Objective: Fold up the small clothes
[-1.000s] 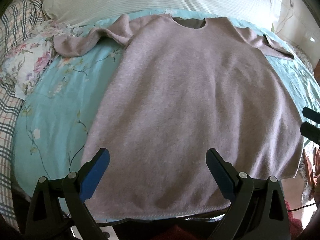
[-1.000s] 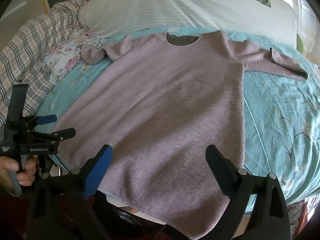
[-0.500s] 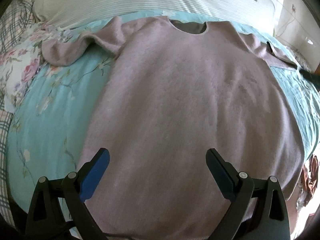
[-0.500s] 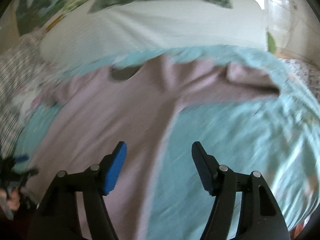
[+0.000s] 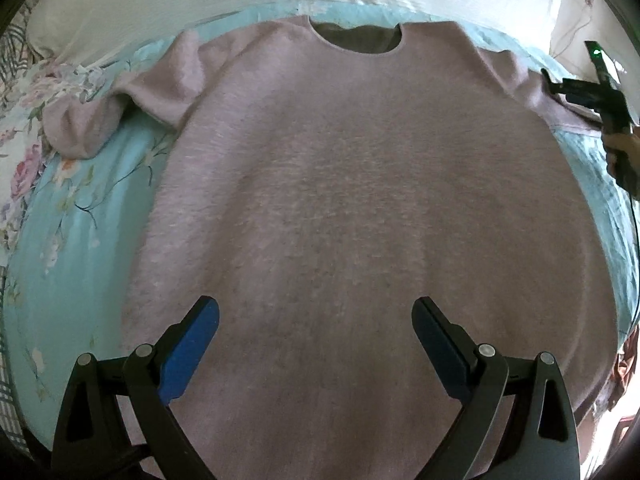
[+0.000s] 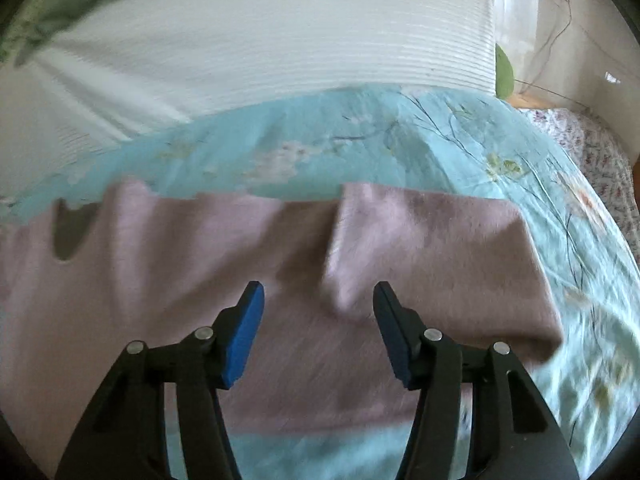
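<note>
mauve fuzzy sweater [image 5: 360,208] lies flat, sleeves rumpled.

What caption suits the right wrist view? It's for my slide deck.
Open right gripper poised over the folded-back sleeve of a mauve sweater on a floral turquoise bedsheet.

The bed [image 5: 72,216] was covered by a turquoise sheet printed with branches and blossoms; a mauve sweater [image 5: 360,208] lay flat on that sheet, neckline toward the far end, its body spread wide; one sleeve [image 5: 120,108] was bunched at the left edge, the other sleeve [image 6: 432,256] lay stretched across the sheet with a fold near its middle; a white striped pillow [image 6: 280,52] rested beyond the neckline; floral fabric [image 5: 24,120] lay crumpled at the left beside the bunched sleeve.
</note>
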`<state>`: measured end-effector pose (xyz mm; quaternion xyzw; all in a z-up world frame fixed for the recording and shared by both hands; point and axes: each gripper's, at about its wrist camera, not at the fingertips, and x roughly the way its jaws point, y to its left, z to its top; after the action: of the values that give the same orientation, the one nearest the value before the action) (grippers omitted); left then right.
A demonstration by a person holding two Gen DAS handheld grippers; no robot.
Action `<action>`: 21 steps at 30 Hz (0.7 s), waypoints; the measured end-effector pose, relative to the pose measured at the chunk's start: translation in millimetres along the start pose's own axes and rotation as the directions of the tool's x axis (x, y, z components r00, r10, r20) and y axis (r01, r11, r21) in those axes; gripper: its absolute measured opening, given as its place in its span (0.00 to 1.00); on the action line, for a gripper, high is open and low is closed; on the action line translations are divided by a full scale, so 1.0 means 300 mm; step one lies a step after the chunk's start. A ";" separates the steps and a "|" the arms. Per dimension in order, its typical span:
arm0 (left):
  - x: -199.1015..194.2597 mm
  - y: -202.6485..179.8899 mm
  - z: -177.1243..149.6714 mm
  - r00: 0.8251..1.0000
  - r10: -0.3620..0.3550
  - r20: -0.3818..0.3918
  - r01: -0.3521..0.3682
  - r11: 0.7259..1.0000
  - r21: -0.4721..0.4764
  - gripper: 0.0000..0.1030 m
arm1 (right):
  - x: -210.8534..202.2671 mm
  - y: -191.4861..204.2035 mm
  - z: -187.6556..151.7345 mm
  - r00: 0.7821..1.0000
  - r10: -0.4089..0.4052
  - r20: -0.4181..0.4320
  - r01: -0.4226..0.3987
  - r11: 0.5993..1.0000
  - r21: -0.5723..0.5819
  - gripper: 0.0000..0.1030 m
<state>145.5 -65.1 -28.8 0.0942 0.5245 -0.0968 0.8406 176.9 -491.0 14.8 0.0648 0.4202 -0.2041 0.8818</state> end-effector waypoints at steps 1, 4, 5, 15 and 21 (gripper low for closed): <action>0.006 -0.001 0.002 1.000 -0.001 -0.004 0.001 1.000 0.000 0.95 | 0.048 -0.008 -0.002 1.000 -0.001 -0.028 0.001 1.000 0.013 0.42; 0.022 0.000 0.007 1.000 0.003 -0.013 -0.003 1.000 0.004 0.95 | 0.073 -0.039 -0.006 0.998 0.048 -0.041 -0.045 0.996 0.075 0.21; 0.025 0.000 0.008 1.000 0.004 -0.013 -0.004 1.000 0.005 0.95 | 0.056 -0.037 -0.006 0.996 0.079 -0.030 -0.076 0.993 0.093 0.10; 0.005 0.052 0.047 0.996 -0.080 0.044 0.082 0.995 -0.048 0.95 | -0.271 0.331 -0.034 0.832 0.548 0.086 -0.555 0.824 0.116 0.04; -0.009 0.115 0.085 0.989 -0.114 0.096 0.124 0.987 -0.098 0.95 | -0.228 0.740 -0.026 0.689 0.725 -0.013 -0.721 0.686 0.099 0.04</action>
<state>175.2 -38.4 -13.3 0.0145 0.4953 -0.1237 0.8598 224.7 -266.4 49.6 0.2679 0.3740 0.1436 0.8762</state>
